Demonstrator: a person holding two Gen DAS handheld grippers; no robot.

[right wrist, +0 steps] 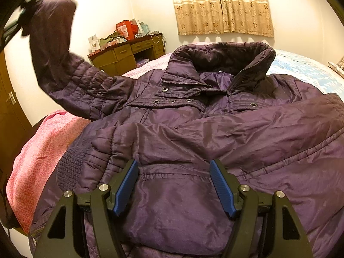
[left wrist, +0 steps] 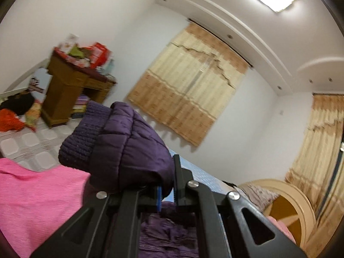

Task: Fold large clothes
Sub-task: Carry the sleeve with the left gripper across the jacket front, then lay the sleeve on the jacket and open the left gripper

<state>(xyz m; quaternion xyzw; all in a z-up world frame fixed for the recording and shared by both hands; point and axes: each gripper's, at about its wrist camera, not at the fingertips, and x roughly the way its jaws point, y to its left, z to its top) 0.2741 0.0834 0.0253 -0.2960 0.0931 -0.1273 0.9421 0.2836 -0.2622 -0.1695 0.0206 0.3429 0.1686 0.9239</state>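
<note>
A large purple puffer jacket [right wrist: 193, 129] lies front up on the bed, collar at the far end. Its right sleeve is folded across the chest. My left gripper [left wrist: 166, 185] is shut on the cuff end of the left sleeve [left wrist: 120, 142], holding it up in the air; the knit cuff sticks out past the fingers. In the right wrist view that sleeve [right wrist: 56, 53] rises at the upper left, with the left gripper [right wrist: 25, 17] blurred at its top. My right gripper [right wrist: 174, 185] is open and empty, low over the jacket's lower front.
A pink blanket [right wrist: 43, 150] covers the bed's left side and a blue patterned sheet [right wrist: 301, 68] the right. A wooden desk [right wrist: 126, 53] with clutter stands by the far wall under curtains [right wrist: 223, 6]. A headboard [left wrist: 286, 206] shows at the right.
</note>
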